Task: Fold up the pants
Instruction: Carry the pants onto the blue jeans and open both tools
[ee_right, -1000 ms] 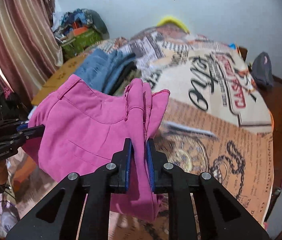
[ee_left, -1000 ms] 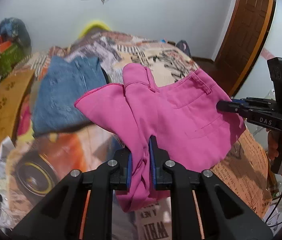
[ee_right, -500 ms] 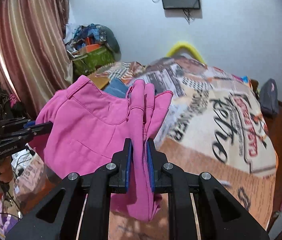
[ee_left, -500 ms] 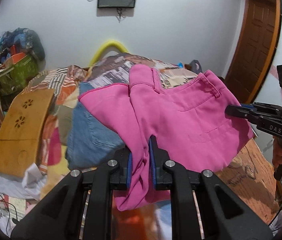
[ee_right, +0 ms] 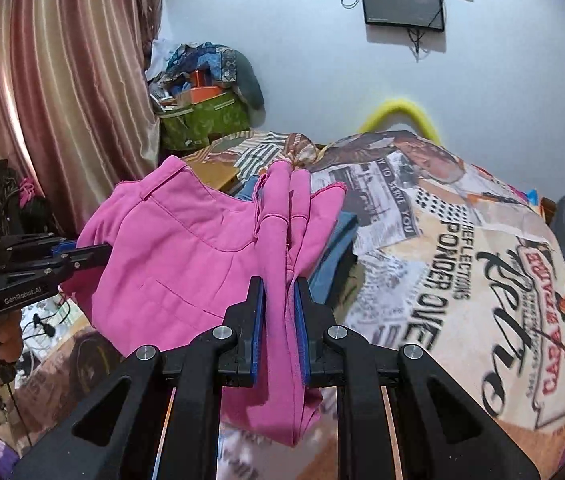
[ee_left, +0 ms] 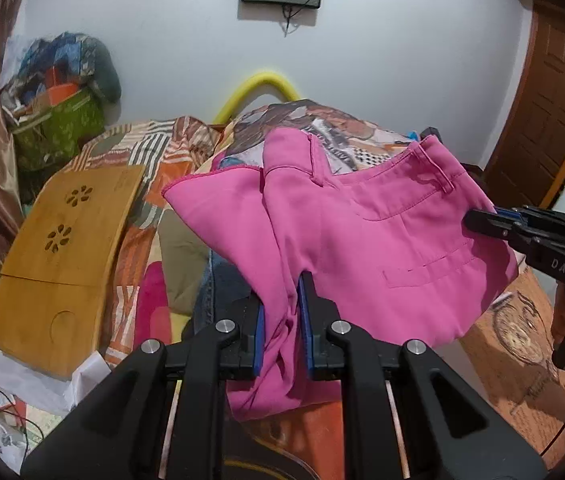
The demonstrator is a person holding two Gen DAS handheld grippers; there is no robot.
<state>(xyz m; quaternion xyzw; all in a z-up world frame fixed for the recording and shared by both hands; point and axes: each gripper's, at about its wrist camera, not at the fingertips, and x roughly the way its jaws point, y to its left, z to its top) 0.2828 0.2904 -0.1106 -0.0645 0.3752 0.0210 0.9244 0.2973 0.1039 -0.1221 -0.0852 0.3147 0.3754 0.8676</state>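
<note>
The pink pants (ee_left: 382, 240) hang in the air between my two grippers, above the bed. My left gripper (ee_left: 282, 304) is shut on a bunched fold of the pink cloth. My right gripper (ee_right: 278, 304) is shut on another bunched fold of the pants (ee_right: 186, 264). The waistband with belt loops faces up in the left wrist view. In the left wrist view my right gripper (ee_left: 482, 220) shows at the right edge of the cloth. In the right wrist view my left gripper (ee_right: 94, 252) shows at the left edge.
A bed with a printed cover (ee_right: 462, 260) lies below. Blue jeans (ee_right: 334, 256) lie on it under the pants. A wooden lap board (ee_left: 66, 248) rests at the bed's left. A pile of bags (ee_left: 58, 112) stands in the corner, a curtain (ee_right: 42, 80) left, a door (ee_left: 554, 100) right.
Both grippers have lifted the pink pants higher above the bed and tilted upward. More wall and the mounted screen have come into view. The grips have not changed.
</note>
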